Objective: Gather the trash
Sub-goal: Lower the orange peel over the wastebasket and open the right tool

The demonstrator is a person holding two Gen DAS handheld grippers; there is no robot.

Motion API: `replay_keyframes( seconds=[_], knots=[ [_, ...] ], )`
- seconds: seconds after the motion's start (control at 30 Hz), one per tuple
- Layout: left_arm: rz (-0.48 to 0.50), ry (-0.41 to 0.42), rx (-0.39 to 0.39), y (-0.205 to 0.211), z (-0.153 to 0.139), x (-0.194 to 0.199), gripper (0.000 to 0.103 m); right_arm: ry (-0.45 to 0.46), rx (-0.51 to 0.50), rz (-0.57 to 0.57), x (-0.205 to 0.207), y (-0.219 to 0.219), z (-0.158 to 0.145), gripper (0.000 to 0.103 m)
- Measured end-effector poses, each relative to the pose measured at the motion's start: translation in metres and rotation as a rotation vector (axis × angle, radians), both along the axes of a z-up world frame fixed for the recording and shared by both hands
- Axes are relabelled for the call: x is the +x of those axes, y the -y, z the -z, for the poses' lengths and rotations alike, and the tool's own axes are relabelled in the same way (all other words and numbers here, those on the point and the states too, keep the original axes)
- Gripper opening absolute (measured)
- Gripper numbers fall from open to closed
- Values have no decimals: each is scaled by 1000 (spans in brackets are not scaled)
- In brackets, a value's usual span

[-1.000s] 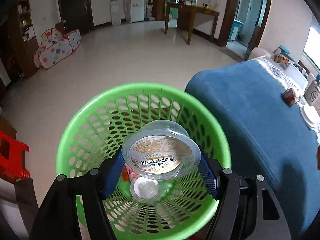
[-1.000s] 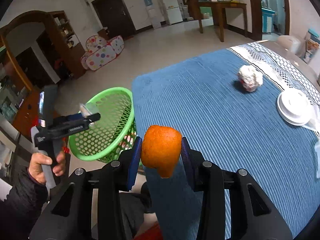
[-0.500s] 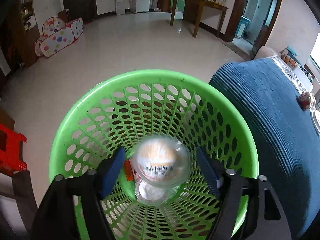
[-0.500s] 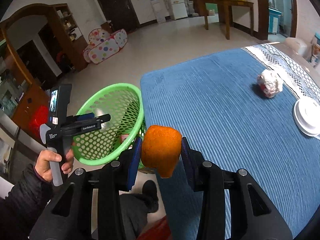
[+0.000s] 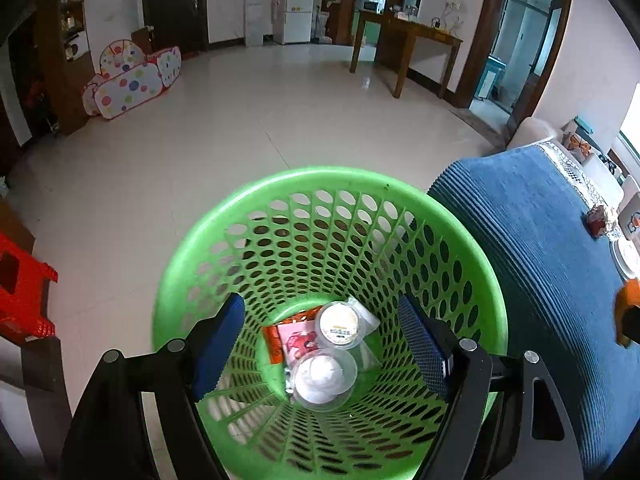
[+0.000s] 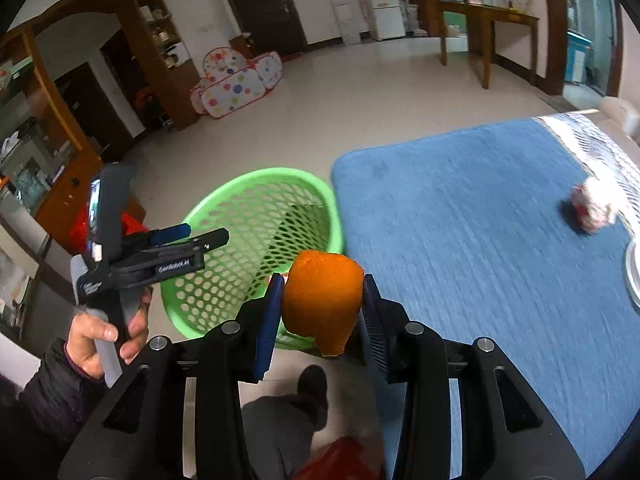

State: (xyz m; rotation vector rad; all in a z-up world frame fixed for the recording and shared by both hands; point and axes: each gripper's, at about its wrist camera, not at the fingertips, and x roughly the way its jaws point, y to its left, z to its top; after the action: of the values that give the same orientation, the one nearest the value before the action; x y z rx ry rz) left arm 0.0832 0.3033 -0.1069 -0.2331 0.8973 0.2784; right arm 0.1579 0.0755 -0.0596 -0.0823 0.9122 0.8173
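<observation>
My left gripper (image 5: 322, 344) is open and empty above the green perforated basket (image 5: 188, 240). In its bottom lie a clear plastic cup with a printed lid (image 5: 338, 325), a second clear cup (image 5: 323, 374) and a red wrapper (image 5: 292, 338). My right gripper (image 6: 320, 312) is shut on an orange peel (image 6: 322, 294), held near the edge of the blue table cloth (image 6: 480, 220) beside the basket (image 6: 224, 216). The left gripper (image 6: 192, 240) also shows in the right wrist view, over the basket rim. A crumpled paper ball (image 6: 594, 204) lies on the cloth at right.
A red stool (image 5: 24, 288) stands left of the basket. A white plate (image 6: 634, 276) sits at the cloth's right edge. A dotted play tent (image 5: 128, 80) and a wooden table (image 5: 404, 36) stand far back on the tiled floor. My foot (image 6: 312, 392) is below the gripper.
The left gripper opened and the plastic cup fell into the basket. The right gripper moved left toward the basket with the peel.
</observation>
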Motion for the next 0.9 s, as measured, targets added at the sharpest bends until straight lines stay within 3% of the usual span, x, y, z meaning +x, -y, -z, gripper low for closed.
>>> replay_keyframes(
  seconds=[0.5,0.63,0.9],
  knots=[
    [-39,34,49,-8,-23,-55,80,-70,-3,-73,19,-82,27,44],
    [-39,30,53,-6,-24,-61,81,-74,29,-67,20,-81,22,60],
    [-13,43,42,14,-30,-60,82,-24,36,-27,9,-42,7,61]
  ],
)
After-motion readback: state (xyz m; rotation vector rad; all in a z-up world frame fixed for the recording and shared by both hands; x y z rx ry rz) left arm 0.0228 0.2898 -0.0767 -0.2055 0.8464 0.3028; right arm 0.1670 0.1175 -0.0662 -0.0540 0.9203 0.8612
